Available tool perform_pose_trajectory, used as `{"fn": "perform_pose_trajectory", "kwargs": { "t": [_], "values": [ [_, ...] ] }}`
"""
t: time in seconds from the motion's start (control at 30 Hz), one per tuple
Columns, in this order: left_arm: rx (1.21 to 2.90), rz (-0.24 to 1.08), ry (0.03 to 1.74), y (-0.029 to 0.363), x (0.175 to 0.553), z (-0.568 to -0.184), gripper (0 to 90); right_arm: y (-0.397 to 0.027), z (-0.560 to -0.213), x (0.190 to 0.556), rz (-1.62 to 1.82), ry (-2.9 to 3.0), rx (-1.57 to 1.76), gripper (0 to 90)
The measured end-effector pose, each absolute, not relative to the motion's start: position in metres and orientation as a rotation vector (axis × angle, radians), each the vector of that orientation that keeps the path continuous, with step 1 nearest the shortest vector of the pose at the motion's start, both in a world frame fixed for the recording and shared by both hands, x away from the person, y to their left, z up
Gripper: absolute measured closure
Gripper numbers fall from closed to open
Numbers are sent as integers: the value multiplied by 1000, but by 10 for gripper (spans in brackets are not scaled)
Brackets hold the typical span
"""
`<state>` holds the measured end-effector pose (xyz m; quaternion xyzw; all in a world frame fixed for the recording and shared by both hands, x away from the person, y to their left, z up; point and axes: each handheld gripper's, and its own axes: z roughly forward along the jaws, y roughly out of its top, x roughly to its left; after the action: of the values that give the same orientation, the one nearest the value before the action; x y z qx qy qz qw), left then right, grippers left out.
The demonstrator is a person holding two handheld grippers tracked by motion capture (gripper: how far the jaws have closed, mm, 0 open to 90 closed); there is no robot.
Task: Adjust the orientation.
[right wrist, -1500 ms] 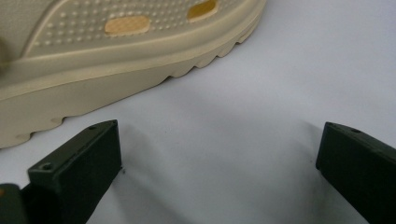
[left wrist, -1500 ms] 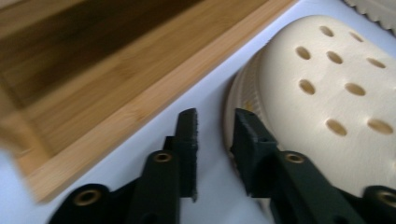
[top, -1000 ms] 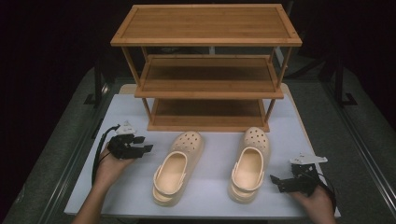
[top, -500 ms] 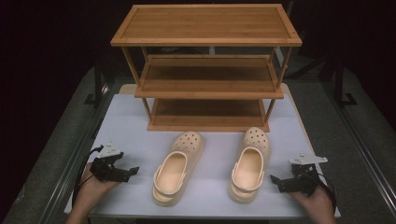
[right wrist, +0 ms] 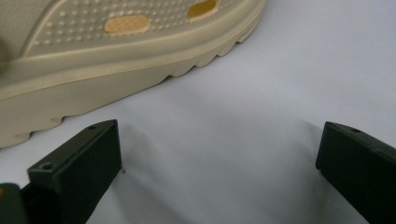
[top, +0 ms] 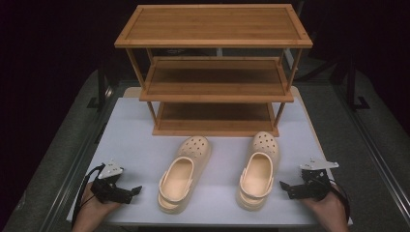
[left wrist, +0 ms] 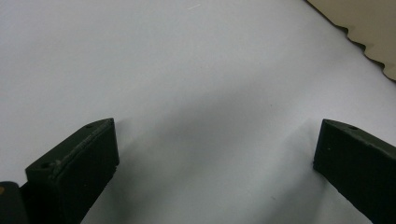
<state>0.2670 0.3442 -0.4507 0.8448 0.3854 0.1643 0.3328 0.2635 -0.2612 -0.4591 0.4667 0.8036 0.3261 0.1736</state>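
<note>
You are set to start: the two clogs lie on the white bench (top: pixel 140 130) at lower centre, below the shelf rack (top: pixel 215 72). Your left gripper (top: pixel 137 190) has just been opening, nothing between its jaws; your right gripper (top: pixel 284 185) is spread wide and empty. Next, close on the left clog (top: pixel 183 175) and right clog (top: pixel 258 170) by their sidewalls.

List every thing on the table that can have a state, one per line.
Left beige foam clog: upright on its sole, toe toward the rack, not gripped.
Right beige foam clog: upright, not gripped.
Three-tier wooden shoe rack: standing, shelves bare.
Left gripper: open, holding nothing, jaws just opened.
Right gripper: open, beside the right clog.
</note>
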Motion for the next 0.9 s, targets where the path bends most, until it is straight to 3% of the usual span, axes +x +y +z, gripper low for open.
{"fn": "perform_pose_trajectory", "kwargs": {
  "t": [0.27, 0.33, 0.53, 0.8, 0.9],
  "values": [
    [2213, 432, 1004, 344, 267, -451, 0, -261, -459, 264, 925, 2275, 1326, 0],
    [2213, 431, 1004, 344, 267, -451, 0, -261, -458, 264, 926, 2260, 1346, 35],
    [2213, 430, 1005, 344, 267, -451, 0, -268, -446, 262, 973, 2245, 1331, 358],
    [2209, 429, 1006, 344, 267, -451, 0, -274, -423, 273, 1030, 2217, 1296, 854],
    [2209, 428, 1007, 344, 267, -451, 0, -276, -418, 284, 1069, 2239, 1291, 898]
  ]
}}
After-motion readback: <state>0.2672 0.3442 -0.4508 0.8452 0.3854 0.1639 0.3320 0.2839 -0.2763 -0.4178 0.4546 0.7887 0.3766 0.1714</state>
